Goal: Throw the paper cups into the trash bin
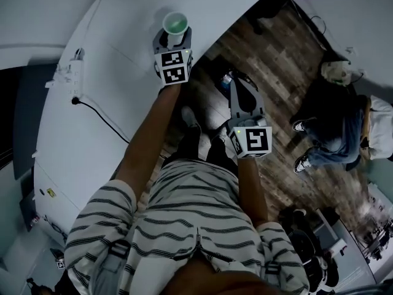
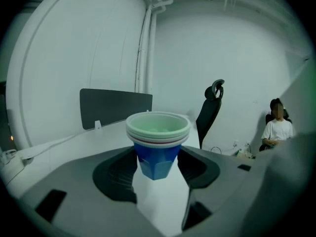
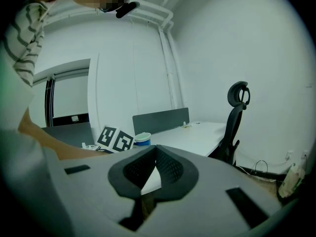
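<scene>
A stack of paper cups (image 2: 158, 154), blue with white rims, sits between the pads of my left gripper (image 2: 158, 168). The pads press on its sides and the blue wall looks dented into facets. In the head view the same cups (image 1: 175, 23) are near the curved edge of the white table (image 1: 110, 54), in my left gripper (image 1: 175, 39). My right gripper (image 1: 239, 88) is over the wooden floor, lower and to the right, its jaws shut with nothing between them. The right gripper view shows its pads (image 3: 168, 164) touching, and the cups (image 3: 142, 139) beyond them.
A white power strip (image 1: 70, 78) with a black cable lies on the table's left part. A seated person (image 1: 338, 131) is on the floor at the right. A black office chair (image 2: 211, 113) and a grey desk divider (image 2: 116, 106) stand behind the table.
</scene>
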Available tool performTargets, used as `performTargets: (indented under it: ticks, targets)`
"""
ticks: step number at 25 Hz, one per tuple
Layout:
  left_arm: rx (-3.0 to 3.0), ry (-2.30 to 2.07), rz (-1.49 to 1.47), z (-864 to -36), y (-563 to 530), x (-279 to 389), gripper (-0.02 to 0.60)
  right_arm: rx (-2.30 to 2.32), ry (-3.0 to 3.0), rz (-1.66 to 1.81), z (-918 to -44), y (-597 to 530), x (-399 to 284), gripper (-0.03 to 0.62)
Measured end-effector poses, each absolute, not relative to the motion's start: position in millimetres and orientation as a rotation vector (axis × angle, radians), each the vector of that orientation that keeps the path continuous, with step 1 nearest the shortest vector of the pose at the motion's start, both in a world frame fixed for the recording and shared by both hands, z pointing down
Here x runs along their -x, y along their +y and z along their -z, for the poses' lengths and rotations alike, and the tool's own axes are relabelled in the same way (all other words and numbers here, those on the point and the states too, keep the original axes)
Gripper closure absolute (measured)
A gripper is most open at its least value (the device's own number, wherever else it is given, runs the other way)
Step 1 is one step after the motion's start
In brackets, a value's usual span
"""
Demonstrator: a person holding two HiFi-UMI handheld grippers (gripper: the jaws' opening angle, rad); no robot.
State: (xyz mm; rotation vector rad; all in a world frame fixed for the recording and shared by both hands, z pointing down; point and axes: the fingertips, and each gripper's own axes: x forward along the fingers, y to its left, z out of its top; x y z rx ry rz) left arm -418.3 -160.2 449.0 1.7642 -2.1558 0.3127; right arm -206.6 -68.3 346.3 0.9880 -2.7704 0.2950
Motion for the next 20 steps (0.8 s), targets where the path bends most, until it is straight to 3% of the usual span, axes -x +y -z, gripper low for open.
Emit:
performTargets:
  ticks: [20]
  targets:
    - [-1.891,-2.141,-0.240,-373.6,-123.8,340.6,0.307,-1.130,-2.834,-0.248,-293.2,-63.3,147.7,0.583]
